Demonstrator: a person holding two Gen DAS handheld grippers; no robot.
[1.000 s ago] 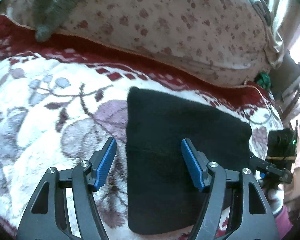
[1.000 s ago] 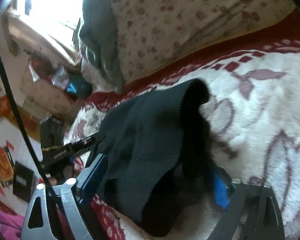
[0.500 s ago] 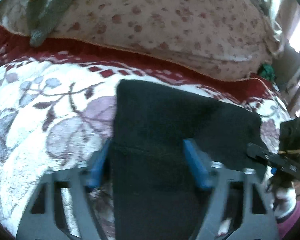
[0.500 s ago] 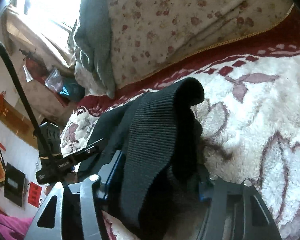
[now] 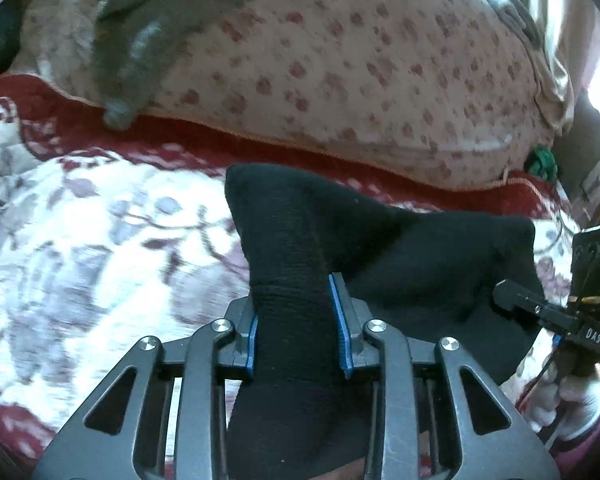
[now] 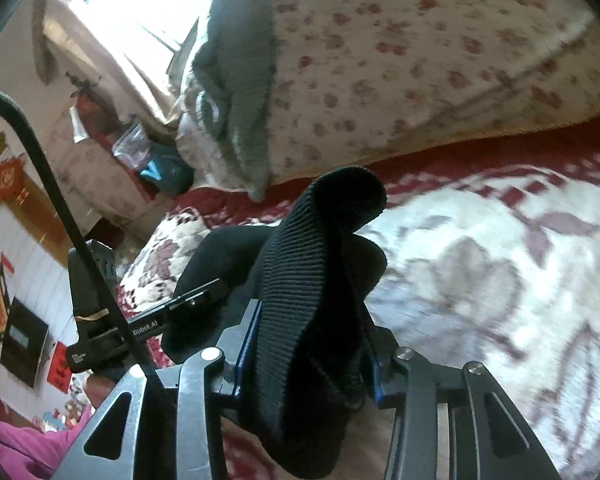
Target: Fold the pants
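The black pants lie on a white and purple flowered blanket. My left gripper is shut on a bunched edge of the pants, with blue pads against the cloth, and lifts it off the blanket. My right gripper is shut on the ribbed waistband, which stands up in a fold between the fingers. The right gripper also shows in the left wrist view at the pants' right edge. The left gripper shows in the right wrist view at the left.
A big flowered pillow with a grey knitted garment on it lies along the back of the bed. A red blanket border runs below it. Furniture and bags stand beyond the bed's far end.
My left gripper moved over the pants' edge and closed on it, then raised the cloth. My right gripper closed tighter on the waistband and lifted it.
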